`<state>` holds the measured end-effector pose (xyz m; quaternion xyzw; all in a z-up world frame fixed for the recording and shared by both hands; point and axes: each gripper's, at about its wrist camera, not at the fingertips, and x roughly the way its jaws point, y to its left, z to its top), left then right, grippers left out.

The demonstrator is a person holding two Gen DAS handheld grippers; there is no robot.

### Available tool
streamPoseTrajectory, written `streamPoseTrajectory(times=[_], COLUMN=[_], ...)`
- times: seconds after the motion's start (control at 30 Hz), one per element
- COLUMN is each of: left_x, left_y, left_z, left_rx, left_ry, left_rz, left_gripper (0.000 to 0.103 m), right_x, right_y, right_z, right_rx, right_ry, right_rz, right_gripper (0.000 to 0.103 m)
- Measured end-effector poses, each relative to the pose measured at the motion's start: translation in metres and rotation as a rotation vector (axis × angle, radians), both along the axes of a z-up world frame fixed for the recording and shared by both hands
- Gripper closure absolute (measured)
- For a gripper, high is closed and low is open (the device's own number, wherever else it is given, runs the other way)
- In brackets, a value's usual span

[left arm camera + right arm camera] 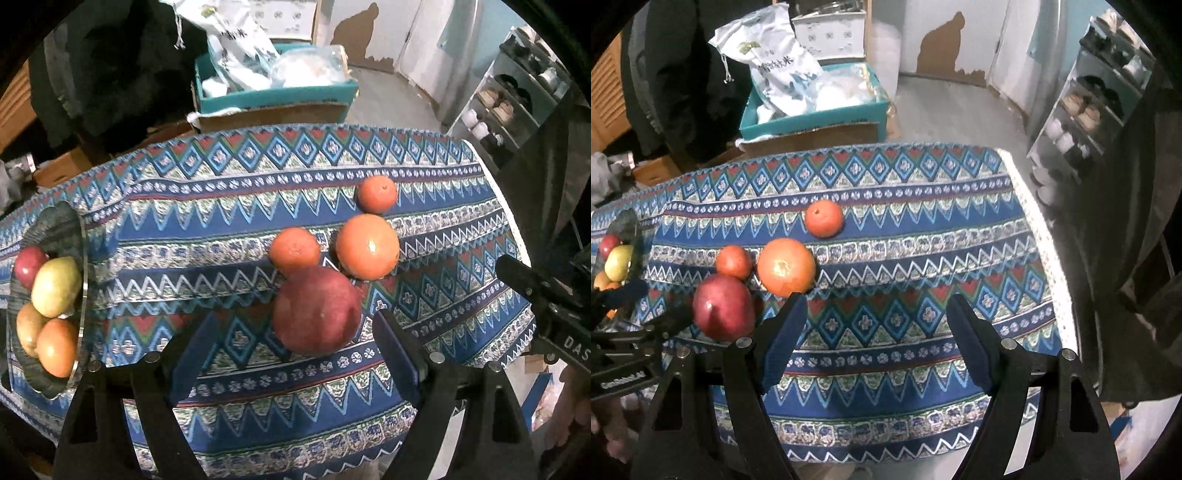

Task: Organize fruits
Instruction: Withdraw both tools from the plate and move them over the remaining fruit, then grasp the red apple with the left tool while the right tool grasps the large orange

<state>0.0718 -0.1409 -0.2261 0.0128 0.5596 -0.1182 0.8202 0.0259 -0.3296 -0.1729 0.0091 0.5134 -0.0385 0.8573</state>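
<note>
A red apple (317,309) lies on the patterned tablecloth (221,221), just beyond and between the tips of my open left gripper (293,341). Behind it lie a small orange (294,249), a large orange (367,246) and a farther small orange (377,194). A glass bowl (55,384) at the left holds a green apple (56,286), a red apple (28,266) and other fruit. My right gripper (875,328) is open and empty above the cloth, right of the red apple (723,312) and near the large orange (785,266).
The table's right edge (1045,236) drops off to the floor. Behind the table stand a teal box (812,114) with a white bag and cardboard boxes. A shoe rack (1082,122) stands at the right.
</note>
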Motion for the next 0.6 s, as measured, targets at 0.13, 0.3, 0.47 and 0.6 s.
streamPoseTrajectory(times=[0.13,0.3,0.47,0.6], left_x=[0.005,0.01,0.015,0.018], left_y=[-0.011,-0.021,-0.031,-0.033], left_z=[-0.014,-0.028,-0.042,-0.049], left_rx=[0.016,0.034,0.059,0.048], left_ry=[0.022,0.041,0.061,0.072], left_rz=[-0.005,-0.014,-0.033,-0.04], left_gripper=[0.016,0.016,0.016,0.022], right_x=[0.0,0.001,0.003,0.005], right_y=[-0.002,-0.007,-0.008,-0.009], right_z=[-0.005,-0.011,-0.022,-0.028], right_rx=[-0.026,-0.031,-0.031,-0.029], right_ry=[0.009,0.02,0.047,0.06], right_rz=[-0.004,-0.011,-0.008,-0.01], right_gripper=[0.026,0.026,0.026,0.026])
